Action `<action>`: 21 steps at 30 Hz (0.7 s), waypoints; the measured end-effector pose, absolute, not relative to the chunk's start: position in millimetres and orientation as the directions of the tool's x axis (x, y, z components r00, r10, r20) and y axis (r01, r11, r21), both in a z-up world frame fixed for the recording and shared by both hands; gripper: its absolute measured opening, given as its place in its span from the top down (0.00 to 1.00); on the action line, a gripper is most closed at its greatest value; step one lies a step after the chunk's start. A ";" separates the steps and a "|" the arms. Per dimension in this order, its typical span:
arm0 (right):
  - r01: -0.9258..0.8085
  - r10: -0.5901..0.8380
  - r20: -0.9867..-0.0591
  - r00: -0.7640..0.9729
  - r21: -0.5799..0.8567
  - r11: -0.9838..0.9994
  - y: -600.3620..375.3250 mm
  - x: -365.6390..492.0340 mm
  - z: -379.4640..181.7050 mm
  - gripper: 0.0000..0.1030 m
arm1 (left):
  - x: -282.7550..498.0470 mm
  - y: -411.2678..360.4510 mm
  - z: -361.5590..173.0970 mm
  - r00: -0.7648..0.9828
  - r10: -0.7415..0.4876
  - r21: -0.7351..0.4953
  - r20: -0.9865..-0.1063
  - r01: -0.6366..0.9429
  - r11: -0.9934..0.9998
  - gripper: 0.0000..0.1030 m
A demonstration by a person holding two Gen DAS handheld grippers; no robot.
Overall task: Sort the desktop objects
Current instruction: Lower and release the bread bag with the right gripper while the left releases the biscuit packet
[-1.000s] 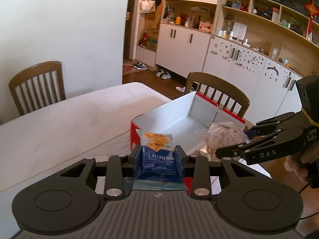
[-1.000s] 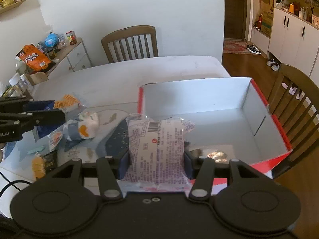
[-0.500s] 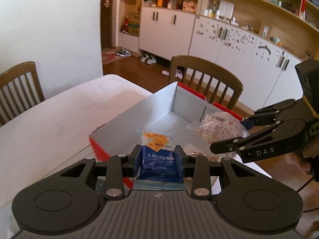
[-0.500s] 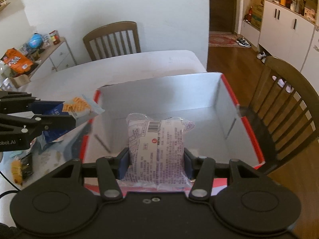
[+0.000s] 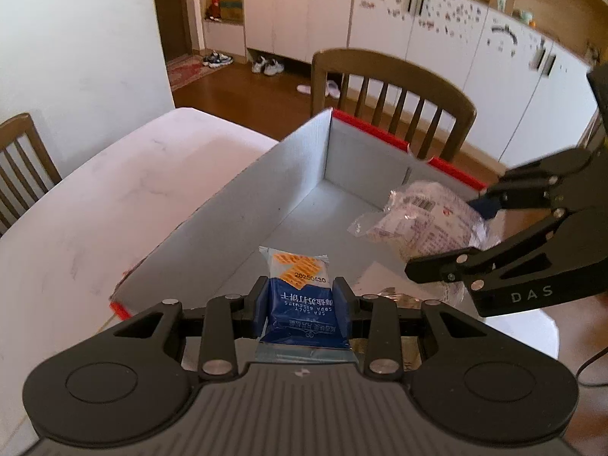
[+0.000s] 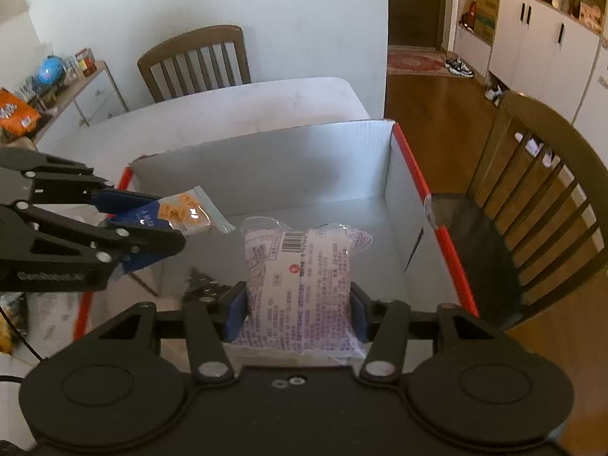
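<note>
Left hand-held gripper [image 5: 303, 306]: we see its blue pads clamped on a small blue foil cracker packet [image 5: 302, 296] with orange crackers printed on its upper end, the packet standing out past the fingertips.
Cracker packet, place: held in the air over the near left part of the box (in the right wrist view it pokes in above the left wall).
Right hand-held gripper [image 6: 298, 311]: its pads are pressed against both sides of a clear plastic snack bag [image 6: 300, 285] with purple print and a barcode, so we read it as clamped on that bag.
Snack bag, place: hanging over the inside of the box, clear of the floor as far as we can tell.
Box: a large open cardboard box [image 6: 273, 167], grey-white inside with red rims; a flat paper sheet [image 5: 382, 279] and something shiny that we cannot make out lie on its floor.
Bench: the white bench [image 5: 114, 197] carries the box near its far corner.
Around: brown wooden slat-back chairs [image 5: 395, 87] stand at two sides of the bench; white cabinets [image 5: 437, 34] line the wall beyond.
</note>
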State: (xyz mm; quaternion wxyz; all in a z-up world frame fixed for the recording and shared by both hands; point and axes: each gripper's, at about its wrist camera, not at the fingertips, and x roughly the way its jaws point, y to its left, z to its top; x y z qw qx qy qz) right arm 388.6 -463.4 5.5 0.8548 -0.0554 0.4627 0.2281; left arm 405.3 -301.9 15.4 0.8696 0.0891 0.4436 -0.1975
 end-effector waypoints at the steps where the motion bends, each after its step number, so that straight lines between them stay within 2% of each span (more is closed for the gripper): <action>1: -0.440 0.337 -0.819 0.465 0.117 0.890 -462.8 391.9 3.6 0.49 | 408.5 -304.1 12.5 0.523 -0.259 -0.013 -0.812 0.427 0.904 0.67; 21: -0.448 0.257 -0.899 0.356 0.078 0.891 -446.7 437.2 -42.4 0.48 | 455.0 -326.7 -32.0 0.422 -0.192 0.016 -0.886 0.441 0.897 0.67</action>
